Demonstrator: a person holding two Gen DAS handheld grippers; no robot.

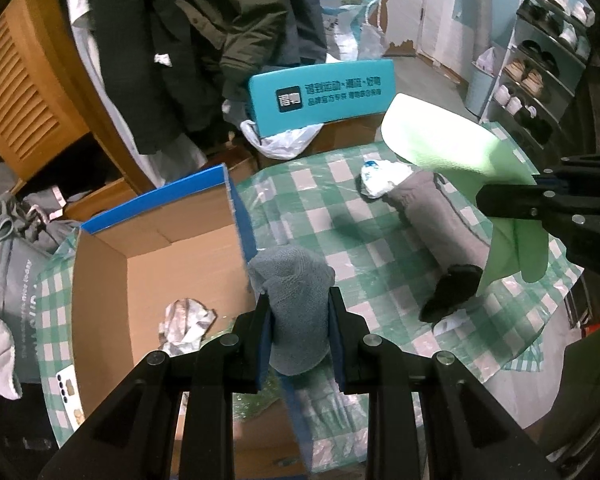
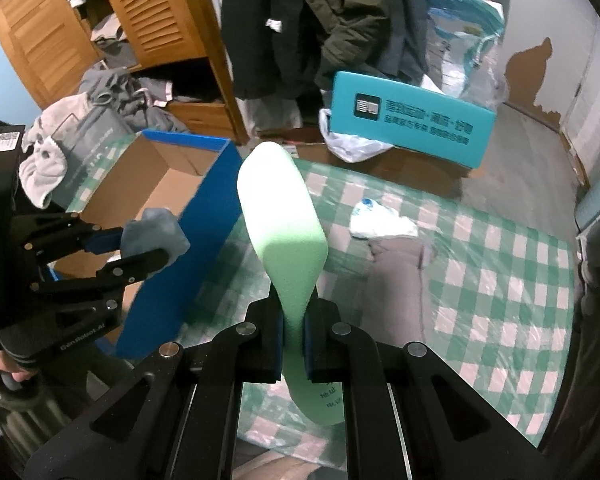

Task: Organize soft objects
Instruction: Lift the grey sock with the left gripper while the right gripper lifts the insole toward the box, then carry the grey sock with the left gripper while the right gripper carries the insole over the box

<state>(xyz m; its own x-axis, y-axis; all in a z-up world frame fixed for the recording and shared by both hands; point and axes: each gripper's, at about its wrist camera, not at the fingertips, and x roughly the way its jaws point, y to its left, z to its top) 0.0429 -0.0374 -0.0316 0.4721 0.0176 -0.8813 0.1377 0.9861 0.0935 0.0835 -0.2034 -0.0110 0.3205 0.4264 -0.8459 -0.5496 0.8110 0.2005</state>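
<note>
My left gripper (image 1: 299, 312) is shut on a rolled grey-blue towel (image 1: 294, 304) and holds it over the right wall of the open blue cardboard box (image 1: 160, 216); it also shows in the right wrist view (image 2: 150, 250). My right gripper (image 2: 294, 320) is shut on a light green foam insole (image 2: 284, 216), held above the checked tablecloth (image 2: 480, 264). The insole also shows in the left wrist view (image 1: 440, 140). A crumpled patterned cloth (image 1: 186, 320) lies in the box. A grey rolled cloth (image 1: 436, 216), a white cloth (image 1: 380, 178) and a black sock (image 1: 450, 292) lie on the table.
A teal box with printing (image 1: 324, 94) stands beyond the table's far edge over a white plastic bag (image 1: 278, 142). Dark coats (image 1: 204, 40) hang behind, by a wooden louvred wardrobe (image 1: 16, 92). A shoe rack (image 1: 540, 64) stands at the right. A pile of grey clothes (image 2: 80, 120) lies left.
</note>
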